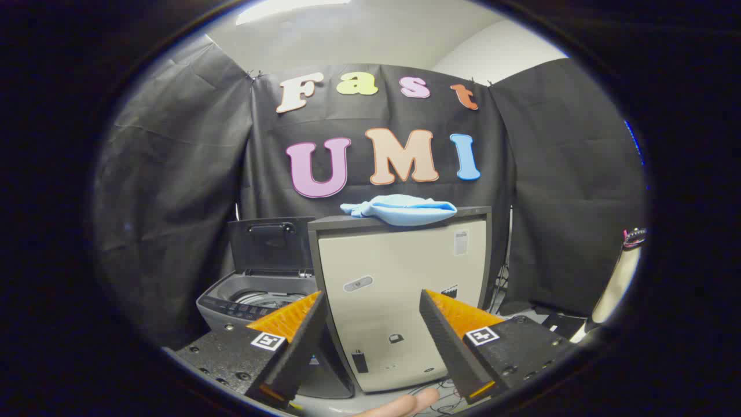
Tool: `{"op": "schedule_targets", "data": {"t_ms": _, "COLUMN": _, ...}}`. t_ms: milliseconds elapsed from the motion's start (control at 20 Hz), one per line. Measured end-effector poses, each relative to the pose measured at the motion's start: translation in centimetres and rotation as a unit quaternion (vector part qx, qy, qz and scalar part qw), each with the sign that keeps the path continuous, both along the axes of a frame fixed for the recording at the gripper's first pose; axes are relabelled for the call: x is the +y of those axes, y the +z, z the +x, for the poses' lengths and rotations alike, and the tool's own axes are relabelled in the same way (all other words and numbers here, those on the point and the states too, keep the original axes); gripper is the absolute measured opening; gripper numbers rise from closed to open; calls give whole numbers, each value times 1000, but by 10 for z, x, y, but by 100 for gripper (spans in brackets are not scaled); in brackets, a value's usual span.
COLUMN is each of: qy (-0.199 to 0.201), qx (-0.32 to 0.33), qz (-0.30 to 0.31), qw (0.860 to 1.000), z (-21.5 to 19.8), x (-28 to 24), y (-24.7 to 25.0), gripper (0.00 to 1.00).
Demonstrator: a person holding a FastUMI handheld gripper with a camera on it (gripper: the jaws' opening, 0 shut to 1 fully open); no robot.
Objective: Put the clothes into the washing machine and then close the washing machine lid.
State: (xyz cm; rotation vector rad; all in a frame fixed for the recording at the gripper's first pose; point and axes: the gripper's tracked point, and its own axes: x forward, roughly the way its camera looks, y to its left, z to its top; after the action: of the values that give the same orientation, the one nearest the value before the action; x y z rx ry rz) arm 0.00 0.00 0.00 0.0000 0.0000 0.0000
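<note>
— Pale blue cloth (400, 209): that's your garment. It lies crumpled on top of the beige cabinet (399, 289), well beyond your fingers. Its long axis runs side to side along the cabinet's dark top edge, with one tapered end pointing right and a bunched, knotted-looking end pointing left toward the washer.

— And the washing machine (255, 301)?

— You have it just left of the cabinet, touching or nearly touching its side; I cannot tell which. It's a grey top-loader. Its lid (270, 243) stands upright at the back, open, and you can see part of the drum rim beneath it. Your left finger covers the washer's front corner.

— What's my gripper (373, 313) doing?

— Your tongs are spread wide apart with nothing between them. Through the gap you see the cabinet's front panel and a small dark slot low on it. Neither finger touches the cloth, the cabinet or the washer.

— Anything else near you?

— A fingertip (405, 403) shows just under the fingers, over some cables on the floor. A person's arm (616, 284) is off to your right, against the black booth wall.
</note>
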Motion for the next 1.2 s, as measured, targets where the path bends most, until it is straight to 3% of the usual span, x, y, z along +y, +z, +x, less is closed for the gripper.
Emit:
{"op": "schedule_targets", "data": {"t_ms": 800, "qy": -14, "qx": -6, "qz": -5, "qw": 1000, "z": -15, "x": -15, "y": 11, "gripper": 97}}
{"op": "schedule_targets", "data": {"t_ms": 1200, "qy": -19, "qx": -5, "qz": -10, "qw": 1000, "z": 0, "x": -12, "y": 29, "gripper": 97}}
